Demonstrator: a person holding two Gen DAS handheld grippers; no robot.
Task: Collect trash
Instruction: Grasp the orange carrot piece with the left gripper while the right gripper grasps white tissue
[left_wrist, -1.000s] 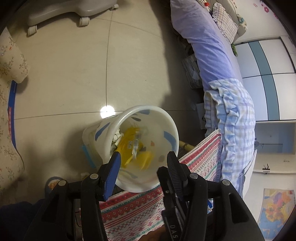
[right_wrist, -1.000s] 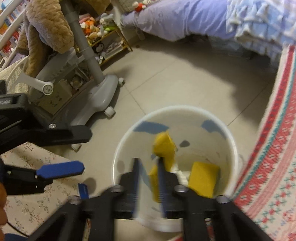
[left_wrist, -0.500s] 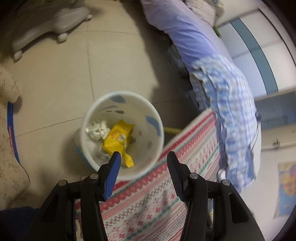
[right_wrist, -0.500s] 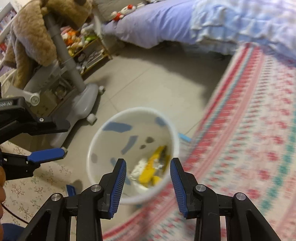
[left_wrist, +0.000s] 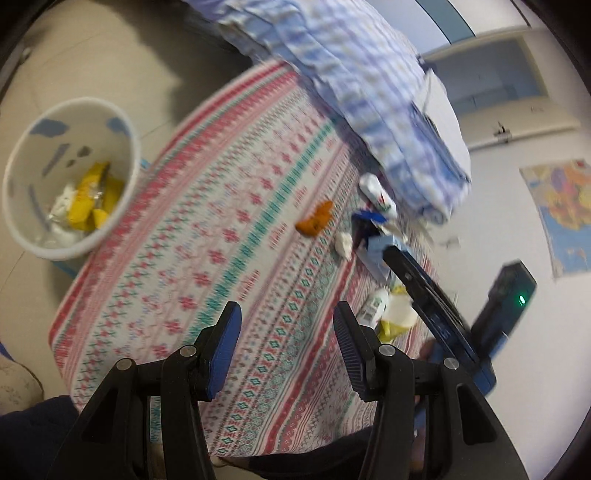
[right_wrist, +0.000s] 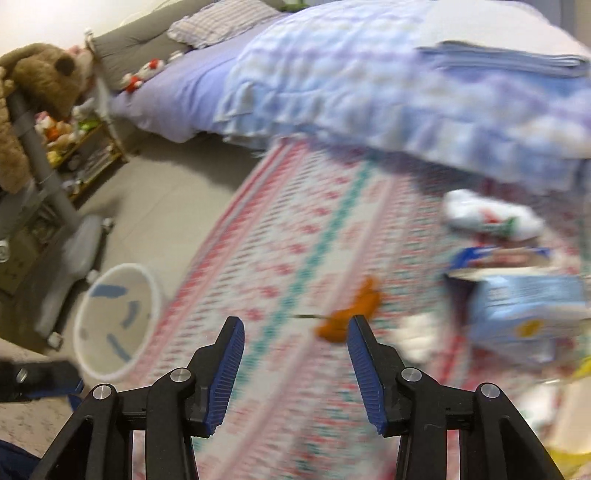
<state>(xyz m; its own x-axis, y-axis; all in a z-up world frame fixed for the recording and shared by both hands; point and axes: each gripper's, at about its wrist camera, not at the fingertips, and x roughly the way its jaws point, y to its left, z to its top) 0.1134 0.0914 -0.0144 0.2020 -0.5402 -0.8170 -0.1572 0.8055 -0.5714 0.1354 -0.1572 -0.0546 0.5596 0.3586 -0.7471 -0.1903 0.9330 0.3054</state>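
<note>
A: What's where, from the left?
B: White bin (left_wrist: 70, 177) on the floor at the rug's (left_wrist: 229, 206) edge, with yellow wrappers inside. Further right, orange scrap (left_wrist: 314, 221), bottle (left_wrist: 376, 192) and blue carton (right_wrist: 524, 310) lie by the bed.
A: The claws?
B: Left claw (left_wrist: 286, 325) partly open, empty; right claw (right_wrist: 295, 339) opening, empty.

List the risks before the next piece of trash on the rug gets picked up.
1. The orange scrap lies flat on the patterned rug; the fingers may pinch rug fabric along with it.
2. The white bin stands at the rug's far edge, so a loosely held scrap may drop on the carry.
3. Both views are blurred, so aim may be off.
</note>
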